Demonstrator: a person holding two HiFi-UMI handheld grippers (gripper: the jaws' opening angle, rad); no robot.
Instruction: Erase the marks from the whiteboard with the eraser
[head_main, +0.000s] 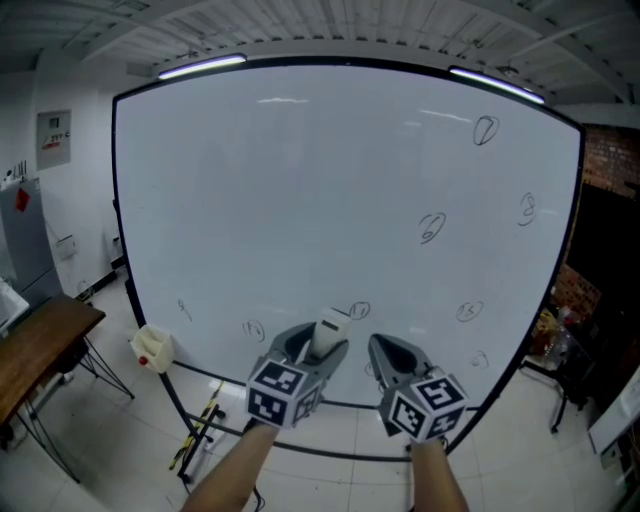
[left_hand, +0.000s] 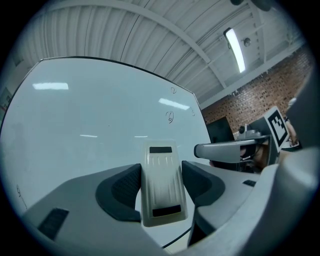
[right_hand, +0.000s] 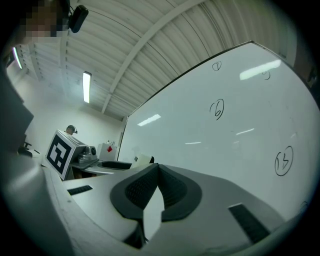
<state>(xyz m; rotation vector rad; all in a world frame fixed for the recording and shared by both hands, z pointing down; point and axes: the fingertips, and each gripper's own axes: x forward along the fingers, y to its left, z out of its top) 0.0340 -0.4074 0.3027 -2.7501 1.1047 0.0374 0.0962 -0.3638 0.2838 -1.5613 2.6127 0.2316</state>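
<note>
The left gripper (head_main: 318, 352) is clamping the eraser (left_hand: 162, 185) between its two jaws. The pale eraser is sticking out past the jaw tips toward the whiteboard (head_main: 300, 200), near its lower edge. The right gripper (right_hand: 156, 170) is hanging just beside, its jaws pressed together on nothing. Small circled marks (head_main: 431, 227) are sitting mostly on the board's right side, and they are too small to read. A wooden table (head_main: 40, 340) is standing at the left.

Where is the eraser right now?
In the head view, the eraser sits clamped in the left gripper, low centre before the whiteboard, just left of the right gripper.
</note>
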